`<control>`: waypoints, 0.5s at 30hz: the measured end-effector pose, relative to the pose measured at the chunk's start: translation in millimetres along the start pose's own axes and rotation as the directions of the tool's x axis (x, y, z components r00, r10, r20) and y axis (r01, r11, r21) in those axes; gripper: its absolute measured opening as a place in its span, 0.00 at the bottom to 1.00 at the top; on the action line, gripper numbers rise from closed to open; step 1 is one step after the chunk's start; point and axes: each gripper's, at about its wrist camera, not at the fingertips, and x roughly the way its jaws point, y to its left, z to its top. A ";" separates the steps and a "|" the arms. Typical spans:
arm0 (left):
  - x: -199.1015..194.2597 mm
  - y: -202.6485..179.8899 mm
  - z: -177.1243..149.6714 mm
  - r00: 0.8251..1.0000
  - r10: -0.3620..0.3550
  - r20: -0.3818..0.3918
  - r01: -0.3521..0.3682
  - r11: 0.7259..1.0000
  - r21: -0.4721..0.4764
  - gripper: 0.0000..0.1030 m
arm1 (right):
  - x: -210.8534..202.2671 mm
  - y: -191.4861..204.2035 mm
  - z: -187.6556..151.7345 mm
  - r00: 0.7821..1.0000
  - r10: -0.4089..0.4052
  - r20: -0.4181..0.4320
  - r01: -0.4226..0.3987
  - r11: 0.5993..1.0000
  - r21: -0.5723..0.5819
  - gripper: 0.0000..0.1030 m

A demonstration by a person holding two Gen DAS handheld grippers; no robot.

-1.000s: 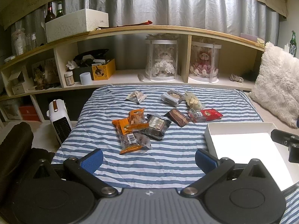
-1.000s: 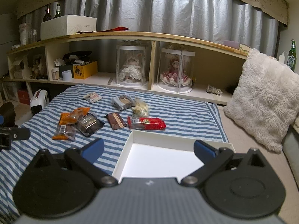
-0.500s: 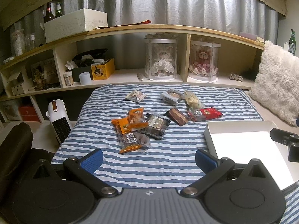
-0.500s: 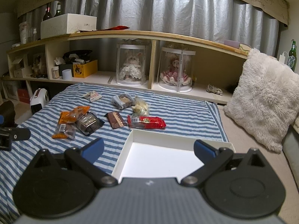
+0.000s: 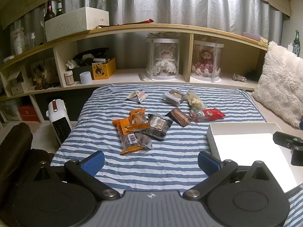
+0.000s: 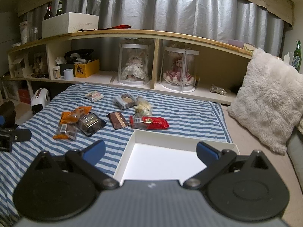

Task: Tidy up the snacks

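1. While both tools hang above the striped bed (image 5: 170, 162) with nothing picked up yet, the left tool (image 5: 151, 159) has its blue pads spread wide and empty, and the right tool (image 6: 150, 149) is spread the same way over the near edge of the white box (image 6: 136, 138).
2. Snacks lie scattered on the bed at 12 o'clock from the left tool; the white box (image 5: 212, 134) sits at 2 o'clock, with nothing in it.
3. Nearest is the orange packet (image 5: 126, 132), overlapping a second orange pack (image 5: 137, 118) and touching the dark foil pack (image 5: 158, 125). These look light, soft and crinkly; I judge a pinch across a sealed end or the narrow width holds best, since the film is probably slick.
4. From the right wrist view, the red packet (image 6: 151, 123) lies just beyond the box's far wall, at 12 o'clock, with the brown bar (image 6: 117, 121) just left of it. The bar looks stiffer and flat, so I would grip it by its long edges.
5. Farther back, the clear bag of pale pieces (image 6: 143, 107) seems fragile; I would squeeze it gently.
6. Overlapped packs may drag neighbours along.
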 end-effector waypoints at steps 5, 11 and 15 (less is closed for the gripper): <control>-0.2 0.1 1.3 1.000 0.000 -0.001 0.000 1.000 0.000 1.00 | 0.7 0.3 0.1 1.000 0.000 -0.006 0.000 1.000 -0.002 1.00; 0.0 0.2 2.0 1.000 0.000 -0.002 0.000 1.000 0.001 1.00 | 1.1 0.5 1.1 1.000 -0.001 -0.011 0.001 1.000 -0.003 1.00; -0.1 0.1 1.8 1.000 0.000 -0.002 0.000 1.000 -0.001 1.00 | 1.7 0.3 1.1 1.000 -0.001 -0.012 0.001 1.000 -0.005 1.00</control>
